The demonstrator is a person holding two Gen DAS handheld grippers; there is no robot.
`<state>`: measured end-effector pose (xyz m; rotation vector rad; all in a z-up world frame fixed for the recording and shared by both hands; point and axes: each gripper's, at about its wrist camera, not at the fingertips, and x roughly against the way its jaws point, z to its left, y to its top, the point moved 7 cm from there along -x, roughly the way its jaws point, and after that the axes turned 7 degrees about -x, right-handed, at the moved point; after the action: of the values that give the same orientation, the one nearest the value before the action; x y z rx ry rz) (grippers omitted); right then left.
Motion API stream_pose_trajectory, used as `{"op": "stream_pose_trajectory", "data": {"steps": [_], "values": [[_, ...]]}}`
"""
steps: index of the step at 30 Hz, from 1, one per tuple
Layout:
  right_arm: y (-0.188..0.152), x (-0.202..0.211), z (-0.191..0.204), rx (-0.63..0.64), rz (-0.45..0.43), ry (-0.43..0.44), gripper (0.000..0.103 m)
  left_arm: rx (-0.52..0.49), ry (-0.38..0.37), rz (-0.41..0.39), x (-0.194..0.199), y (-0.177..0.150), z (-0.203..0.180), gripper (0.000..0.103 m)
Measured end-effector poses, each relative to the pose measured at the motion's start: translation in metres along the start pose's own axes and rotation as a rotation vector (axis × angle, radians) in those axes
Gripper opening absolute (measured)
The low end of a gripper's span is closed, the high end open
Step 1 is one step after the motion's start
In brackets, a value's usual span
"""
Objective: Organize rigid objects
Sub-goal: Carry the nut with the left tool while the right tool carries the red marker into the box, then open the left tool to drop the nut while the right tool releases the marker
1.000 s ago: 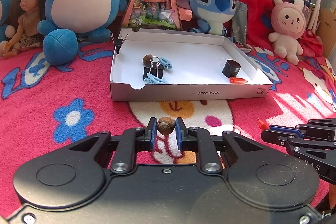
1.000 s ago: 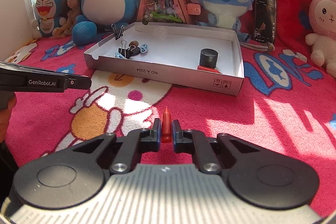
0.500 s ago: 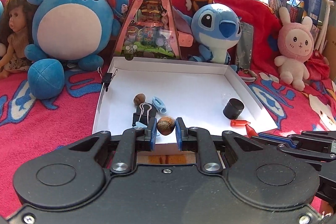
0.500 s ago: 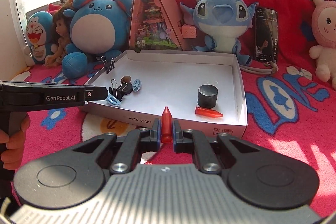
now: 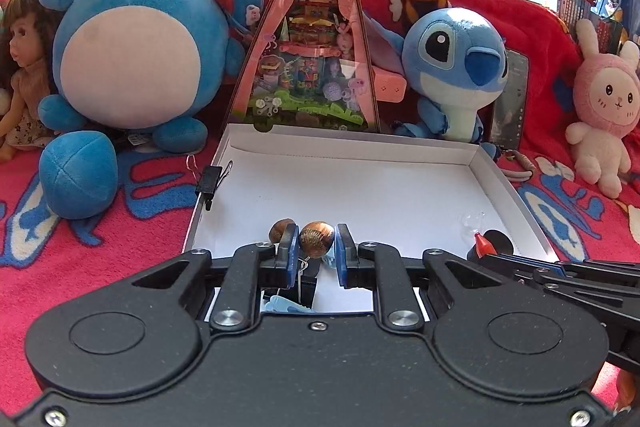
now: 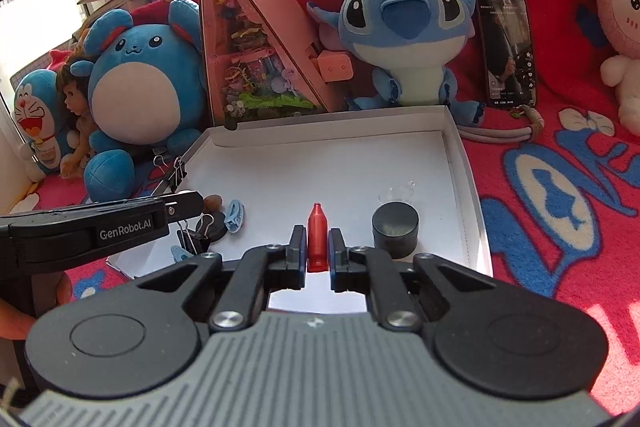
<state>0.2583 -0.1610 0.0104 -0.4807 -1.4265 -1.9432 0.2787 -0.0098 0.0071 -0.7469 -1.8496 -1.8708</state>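
A white cardboard tray [image 5: 400,195] [image 6: 320,163] lies on the red blanket. My left gripper [image 5: 316,247] is shut on a brown nut [image 5: 317,239] and holds it over the tray's near left part, beside a second brown nut [image 5: 279,230]. My right gripper [image 6: 318,247] is shut on a red crayon-shaped piece [image 6: 317,237], over the tray's near middle. A black cylinder [image 6: 395,227], a clear plastic piece [image 6: 396,191], blue clips [image 6: 235,217] and binder clips [image 6: 200,233] lie in the tray. The left gripper's side [image 6: 100,231] shows in the right wrist view.
A binder clip [image 5: 211,181] grips the tray's left wall. Plush toys [image 5: 136,47] [image 5: 456,67], a doll [image 5: 20,67], a pink triangular toy house [image 5: 316,47] and a phone [image 6: 506,47] stand behind the tray. A pink rabbit plush [image 5: 604,107] sits at the right.
Both grippers have moved forward and up from the blanket to above the tray, each still holding its object.
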Motion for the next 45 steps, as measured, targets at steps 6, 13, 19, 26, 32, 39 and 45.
{"op": "stream_pose_trajectory", "data": {"steps": [6, 13, 19, 26, 32, 39, 45], "values": [[0.002, -0.020, 0.002, -0.004, 0.013, -0.031, 0.015, -0.009, 0.043, 0.006, -0.012, -0.003, 0.007, 0.018], [0.002, -0.029, 0.003, 0.010, 0.018, -0.058, 0.015, -0.008, 0.048, 0.013, -0.017, -0.005, 0.010, 0.018], [0.004, -0.033, 0.001, 0.008, 0.017, -0.076, 0.015, -0.009, 0.039, 0.014, -0.018, -0.005, 0.007, 0.018], [0.005, -0.036, 0.001, 0.020, 0.016, -0.093, 0.015, -0.022, 0.039, 0.016, -0.020, -0.006, 0.005, 0.018], [0.006, -0.038, 0.002, 0.024, 0.017, -0.102, 0.015, -0.028, 0.036, 0.021, -0.023, -0.007, 0.003, 0.018], [0.005, -0.041, 0.002, 0.028, 0.021, -0.109, 0.015, -0.030, 0.029, 0.022, -0.025, -0.008, 0.002, 0.018], [0.005, -0.044, 0.002, 0.039, 0.023, -0.117, 0.015, -0.036, 0.028, 0.027, -0.028, -0.009, 0.001, 0.018]]}}
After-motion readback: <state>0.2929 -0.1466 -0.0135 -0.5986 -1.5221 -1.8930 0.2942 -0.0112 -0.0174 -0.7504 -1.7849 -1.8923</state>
